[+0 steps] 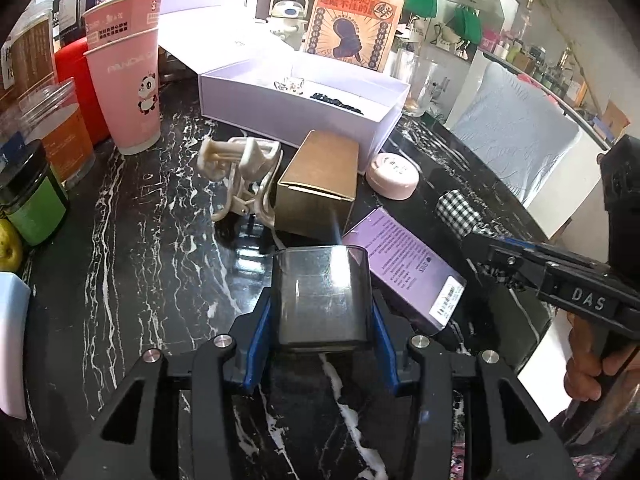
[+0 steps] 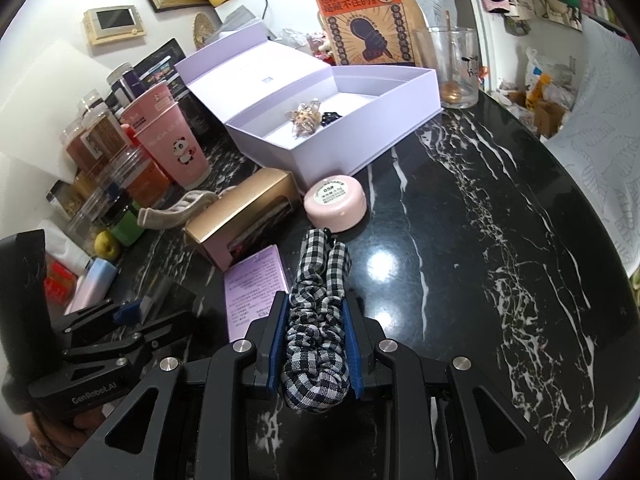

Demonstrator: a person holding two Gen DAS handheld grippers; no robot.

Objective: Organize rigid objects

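Left gripper [image 1: 320,312] clamped on a smoky clear box [image 1: 320,296] just in front of the gold box [image 1: 320,184], open lilac gift box [image 2: 400,84] behind the gold box, right gripper [image 2: 316,344] clamped on a checked scrunchie [image 2: 316,312] right of the gold box

- Black marble bench [image 2: 500,208] veined with white.
- Stacked pink paper cups [image 1: 126,80] printed with a panda, standing at the left.
- Brown printed paper bag [image 2: 370,20] upright behind the box.
- Clear drinking glass [image 2: 456,68] beside that bag.
- Green-labelled dark jar [image 1: 34,200] near a yellow-green fruit [image 1: 8,246].
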